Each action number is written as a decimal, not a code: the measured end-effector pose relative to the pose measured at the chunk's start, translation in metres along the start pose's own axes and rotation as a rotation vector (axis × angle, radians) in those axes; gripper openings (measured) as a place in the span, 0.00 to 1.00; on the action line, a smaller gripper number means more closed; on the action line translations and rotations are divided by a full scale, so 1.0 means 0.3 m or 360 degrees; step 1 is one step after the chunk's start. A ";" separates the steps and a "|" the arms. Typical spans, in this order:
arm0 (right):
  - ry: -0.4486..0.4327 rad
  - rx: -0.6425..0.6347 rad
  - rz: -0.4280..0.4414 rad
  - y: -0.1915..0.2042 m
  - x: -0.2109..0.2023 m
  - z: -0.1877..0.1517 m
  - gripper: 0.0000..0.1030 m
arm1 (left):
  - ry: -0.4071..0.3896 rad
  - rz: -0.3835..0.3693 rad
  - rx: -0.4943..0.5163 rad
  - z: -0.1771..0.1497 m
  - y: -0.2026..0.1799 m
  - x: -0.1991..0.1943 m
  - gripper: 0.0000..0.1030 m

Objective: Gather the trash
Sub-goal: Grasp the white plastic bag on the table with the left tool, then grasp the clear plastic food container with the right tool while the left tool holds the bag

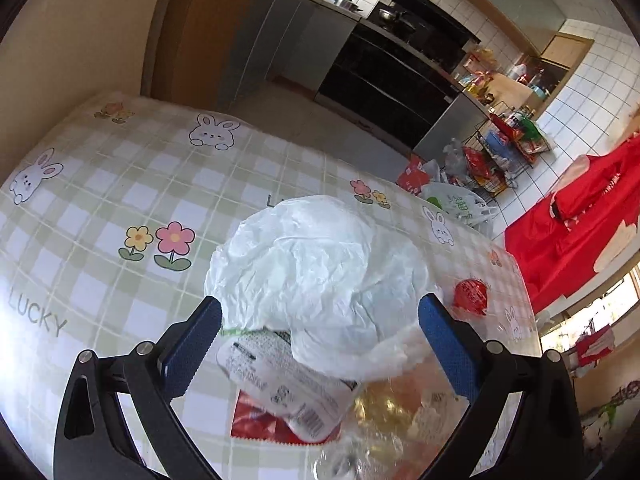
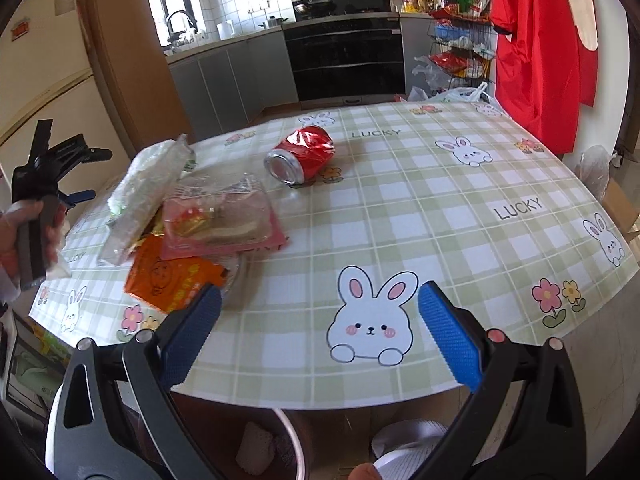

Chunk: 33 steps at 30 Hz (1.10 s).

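The table, covered by a green-and-white checked cloth printed with rabbits, flowers and the word LUCKY, serves as the landmark for everything here.

Toward the table's left side, as the right wrist camera sees it, lies a heap of trash. A crumpled white plastic bag sits on top of a printed wrapper, with a red packet showing beneath. Just beside these rests a clear plastic tray lying on a pink sheet, and an orange wrapper spreads at the near edge of the heap. A crushed red can lies on its side on the cloth, apart from the heap, toward the table's far middle, its silver end turned toward the right wrist camera.

The left gripper hangs over the heap with its blue pads spread wide on either side of the white bag, clamping nothing. In the right wrist view it appears at the table's left edge, held in a person's hand.

The right gripper hovers above the table's near edge with its jaws wide apart and nothing between them, a printed rabbit showing in the gap.

Below the table's near edge, a round bin stands on the floor.
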State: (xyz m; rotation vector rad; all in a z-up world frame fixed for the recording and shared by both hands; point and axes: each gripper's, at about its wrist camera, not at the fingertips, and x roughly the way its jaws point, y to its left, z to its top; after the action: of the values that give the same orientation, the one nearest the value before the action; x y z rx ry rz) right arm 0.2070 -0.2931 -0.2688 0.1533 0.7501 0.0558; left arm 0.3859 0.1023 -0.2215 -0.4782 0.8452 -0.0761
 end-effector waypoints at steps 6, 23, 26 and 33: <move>-0.0001 0.0013 -0.0011 -0.017 0.074 0.044 0.94 | 0.0083 -0.0022 -0.0072 0.067 0.017 0.149 0.93; 0.0020 -0.0012 0.0050 0.027 0.139 0.088 0.94 | 0.0170 0.0076 0.0263 0.009 0.000 0.199 0.13; 0.0016 -0.0036 0.0072 0.042 0.134 0.090 0.94 | 0.0022 0.0054 0.0271 0.035 -0.006 0.098 0.11; 0.0032 -0.0233 0.0118 0.141 0.137 0.103 0.94 | -0.0244 0.0001 0.0398 0.039 -0.069 -0.142 0.09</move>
State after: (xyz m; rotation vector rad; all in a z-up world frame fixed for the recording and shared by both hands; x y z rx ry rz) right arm 0.2583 -0.2507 -0.2676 0.0409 0.7572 0.1822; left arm 0.3686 0.0989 -0.1761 -0.2453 0.6743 -0.1410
